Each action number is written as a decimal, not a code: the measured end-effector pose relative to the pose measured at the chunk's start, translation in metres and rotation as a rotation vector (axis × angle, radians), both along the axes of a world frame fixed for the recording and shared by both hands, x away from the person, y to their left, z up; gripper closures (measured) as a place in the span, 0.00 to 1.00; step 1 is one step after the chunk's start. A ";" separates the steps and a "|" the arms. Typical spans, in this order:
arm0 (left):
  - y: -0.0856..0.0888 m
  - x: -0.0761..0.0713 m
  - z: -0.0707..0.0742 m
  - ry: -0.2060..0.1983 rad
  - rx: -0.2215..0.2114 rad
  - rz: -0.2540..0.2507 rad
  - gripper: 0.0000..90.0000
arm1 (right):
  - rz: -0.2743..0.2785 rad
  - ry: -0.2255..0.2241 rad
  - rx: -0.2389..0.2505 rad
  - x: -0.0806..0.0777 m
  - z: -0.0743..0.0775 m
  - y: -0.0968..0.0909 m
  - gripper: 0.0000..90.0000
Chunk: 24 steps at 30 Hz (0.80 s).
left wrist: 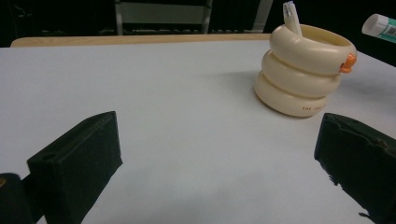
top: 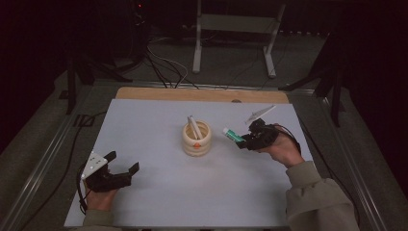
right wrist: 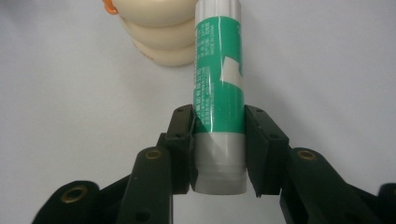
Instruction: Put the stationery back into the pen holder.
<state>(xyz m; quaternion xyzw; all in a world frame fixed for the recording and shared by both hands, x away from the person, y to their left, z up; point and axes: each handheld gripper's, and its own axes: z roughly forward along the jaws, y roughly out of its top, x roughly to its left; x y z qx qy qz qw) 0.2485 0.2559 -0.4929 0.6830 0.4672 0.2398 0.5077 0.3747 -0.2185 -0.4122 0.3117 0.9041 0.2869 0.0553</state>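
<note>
A cream ringed holder [top: 196, 138] with an orange duck bill stands mid-table, a white stick [top: 194, 126] leaning inside it. The holder [left wrist: 303, 70] is ahead and to the right in the left gripper view. My right gripper [top: 246, 140] is shut on a green and white glue stick [top: 234, 135], held above the table just right of the holder. In the right gripper view both pads clamp the glue stick [right wrist: 218, 93] near its grey end, and its far end points toward the holder [right wrist: 159, 32]. My left gripper [top: 124, 163] rests at the near left, jaws wide open with nothing between them.
The white table sheet [top: 159, 192] has a wooden strip [top: 202, 94] along its far edge. Beyond it are floor cables [top: 163, 65] and a white metal stand [top: 235, 29]. A grey plate [top: 260, 113] juts up behind the right gripper.
</note>
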 end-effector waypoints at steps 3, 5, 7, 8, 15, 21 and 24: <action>0.000 0.000 0.000 -0.001 -0.001 0.002 0.01 | 0.005 0.001 0.001 0.001 0.002 0.004 0.73; 0.000 0.000 0.000 0.000 0.000 0.002 0.01 | 0.011 -0.001 0.001 0.002 0.003 0.007 0.73; 0.001 0.000 0.000 -0.001 -0.001 0.002 0.01 | 0.018 -0.003 -0.001 0.002 0.005 0.010 0.73; 0.001 0.000 0.000 -0.001 -0.001 0.002 0.01 | 0.021 -0.003 0.000 0.002 0.006 0.012 0.73; 0.001 0.000 0.000 -0.002 -0.002 0.002 0.01 | 0.036 -0.003 -0.003 0.003 0.011 0.020 0.73; 0.001 0.000 0.000 -0.003 -0.003 0.002 0.01 | 0.051 -0.005 -0.009 0.004 0.014 0.026 0.73; 0.001 0.000 0.000 -0.003 -0.002 0.002 0.01 | 0.059 -0.009 -0.011 0.005 0.016 0.029 0.73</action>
